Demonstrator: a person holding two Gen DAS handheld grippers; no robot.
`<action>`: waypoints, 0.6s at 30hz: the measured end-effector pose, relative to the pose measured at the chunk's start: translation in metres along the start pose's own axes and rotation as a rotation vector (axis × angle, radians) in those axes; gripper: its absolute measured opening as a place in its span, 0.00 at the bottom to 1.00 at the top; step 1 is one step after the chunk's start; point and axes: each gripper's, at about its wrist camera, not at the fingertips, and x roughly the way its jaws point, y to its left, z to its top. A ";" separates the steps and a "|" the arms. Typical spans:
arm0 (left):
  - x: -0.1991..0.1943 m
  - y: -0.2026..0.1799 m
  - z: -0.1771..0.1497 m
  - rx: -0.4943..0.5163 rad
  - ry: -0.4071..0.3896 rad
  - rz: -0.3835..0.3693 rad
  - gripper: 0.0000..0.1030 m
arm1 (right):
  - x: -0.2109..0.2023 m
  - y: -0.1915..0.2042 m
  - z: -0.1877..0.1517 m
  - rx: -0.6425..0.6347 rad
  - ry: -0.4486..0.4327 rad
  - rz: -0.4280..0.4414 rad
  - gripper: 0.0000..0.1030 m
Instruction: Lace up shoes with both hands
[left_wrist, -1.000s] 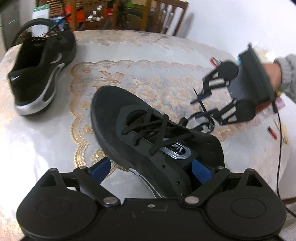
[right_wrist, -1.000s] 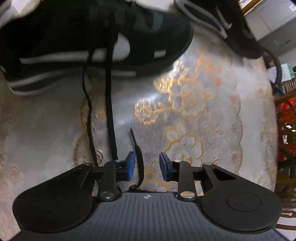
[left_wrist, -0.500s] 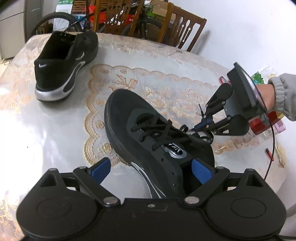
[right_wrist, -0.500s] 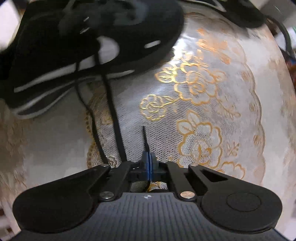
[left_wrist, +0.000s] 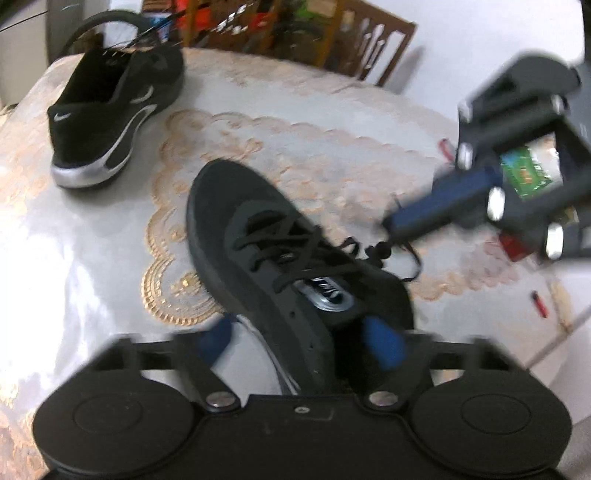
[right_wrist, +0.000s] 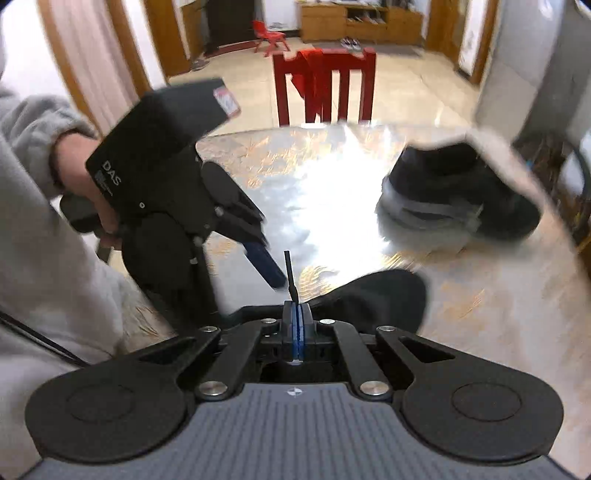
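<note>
**Lace tip lifted clear of the tablecloth**

Since a second ago the right gripper (right_wrist: 297, 325) has clamped onto the lace tip (right_wrist: 289, 271) and risen off the table, so its camera now looks across the room rather than down at the cloth. Its blue pads are pressed together on the black lace, whose stiff end stands up just above them. In the left wrist view the same gripper (left_wrist: 393, 225) hangs above and to the right of the near shoe (left_wrist: 280, 266), with the lace (left_wrist: 384, 253) running down from its tip to the shoe's eyelets.

The left gripper (left_wrist: 303, 338) straddles the heel end of the near shoe, one blue finger (left_wrist: 216, 338) outside the white-striped sidewall, the other inside the collar. Its jaws are closing with the shoe wall between them; blur hides whether the pads already press on it.

The second shoe (left_wrist: 110, 114) sits well apart at the far left of the lace-patterned table (left_wrist: 74, 258).
</note>
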 end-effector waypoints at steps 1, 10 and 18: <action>0.001 0.004 -0.001 -0.022 0.002 -0.009 0.34 | 0.008 0.000 -0.005 0.031 0.008 0.004 0.01; -0.005 0.022 -0.008 -0.082 -0.002 -0.062 0.30 | 0.040 0.017 -0.013 0.033 0.039 -0.055 0.01; -0.007 0.033 -0.012 -0.125 -0.011 -0.079 0.36 | 0.039 0.020 -0.016 0.002 0.133 -0.094 0.01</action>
